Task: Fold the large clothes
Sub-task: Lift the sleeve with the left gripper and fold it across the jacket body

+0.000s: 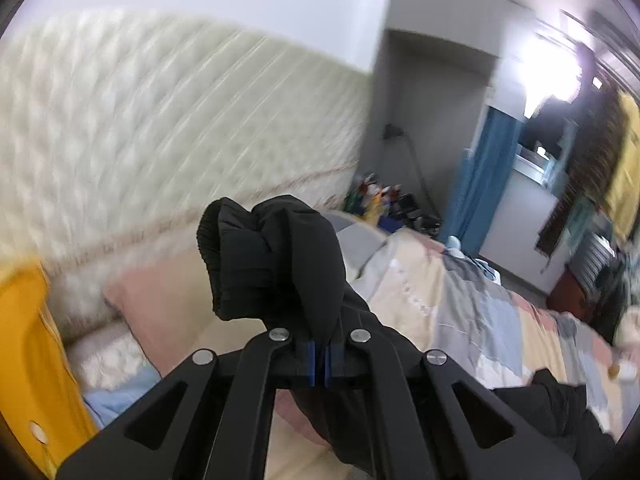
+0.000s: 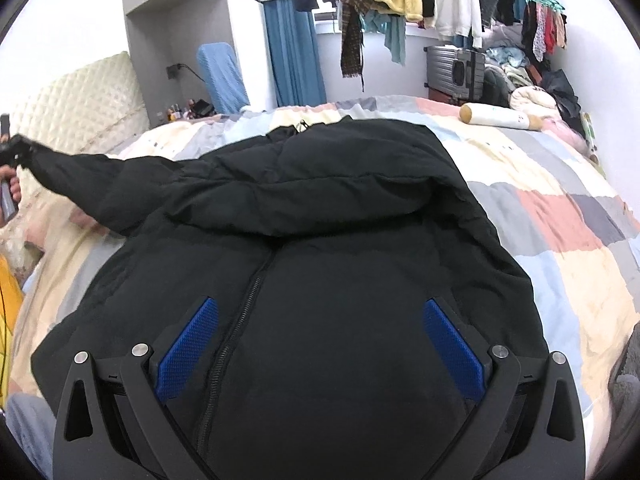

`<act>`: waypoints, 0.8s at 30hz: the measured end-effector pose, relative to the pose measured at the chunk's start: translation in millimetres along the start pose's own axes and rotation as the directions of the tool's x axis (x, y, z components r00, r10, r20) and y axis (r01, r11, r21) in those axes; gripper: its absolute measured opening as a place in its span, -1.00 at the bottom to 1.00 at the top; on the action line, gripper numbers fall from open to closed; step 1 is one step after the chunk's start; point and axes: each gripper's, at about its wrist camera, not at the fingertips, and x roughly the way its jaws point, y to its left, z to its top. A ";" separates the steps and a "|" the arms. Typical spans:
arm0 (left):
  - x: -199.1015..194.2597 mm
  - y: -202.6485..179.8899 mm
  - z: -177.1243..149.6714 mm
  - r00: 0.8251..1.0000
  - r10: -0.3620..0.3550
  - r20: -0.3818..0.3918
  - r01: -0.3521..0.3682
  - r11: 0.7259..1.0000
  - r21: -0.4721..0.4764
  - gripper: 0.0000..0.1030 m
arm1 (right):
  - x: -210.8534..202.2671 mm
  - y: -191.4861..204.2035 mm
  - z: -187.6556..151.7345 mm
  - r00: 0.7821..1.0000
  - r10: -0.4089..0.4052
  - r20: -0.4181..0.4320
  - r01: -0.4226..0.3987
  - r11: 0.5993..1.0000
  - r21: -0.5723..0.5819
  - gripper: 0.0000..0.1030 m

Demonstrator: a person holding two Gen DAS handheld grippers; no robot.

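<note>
Bedspread (image 2: 560,208) bare beside jacket (image 2: 320,240); left gripper (image 1: 320,354) pinches sleeve (image 1: 276,256).

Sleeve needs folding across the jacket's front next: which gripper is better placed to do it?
Left. The left gripper is already shut on the sleeve cuff, lifted off the bed. The right gripper is open above the black jacket, holding nothing.

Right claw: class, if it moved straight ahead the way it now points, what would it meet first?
Most likely the black jacket lying on the bed: the open right claw points down at its zipped front, with nothing visible between. How near it hovers is unclear.
</note>
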 end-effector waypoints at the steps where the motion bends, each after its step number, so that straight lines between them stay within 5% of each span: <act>1: -11.2 -11.7 3.7 1.000 -0.007 0.016 0.006 1.000 0.030 -0.96 | -2.6 -1.6 0.2 1.000 0.003 0.008 -0.003 1.000 0.004 1.00; 7: -77.2 -78.8 14.1 0.994 -0.078 0.077 0.065 0.985 0.162 -0.96 | -21.1 -10.8 1.0 0.999 0.011 0.052 -0.012 1.000 0.013 1.00; 15: -153.4 -190.5 -16.8 0.966 -0.231 0.115 0.170 0.906 0.387 -0.95 | -46.7 -30.0 -6.6 0.994 0.025 0.106 -0.029 0.999 0.031 1.00; 20: -172.4 -246.9 -46.0 0.945 -0.323 0.050 0.275 0.870 0.410 -0.94 | -49.7 -46.4 -7.3 0.994 0.016 0.111 -0.023 0.998 0.066 1.00; 24: -180.4 -283.1 -72.3 0.913 -0.409 -0.010 0.382 0.845 0.375 -0.93 | -49.4 -56.6 -5.7 0.993 0.002 0.122 -0.013 0.996 0.084 1.00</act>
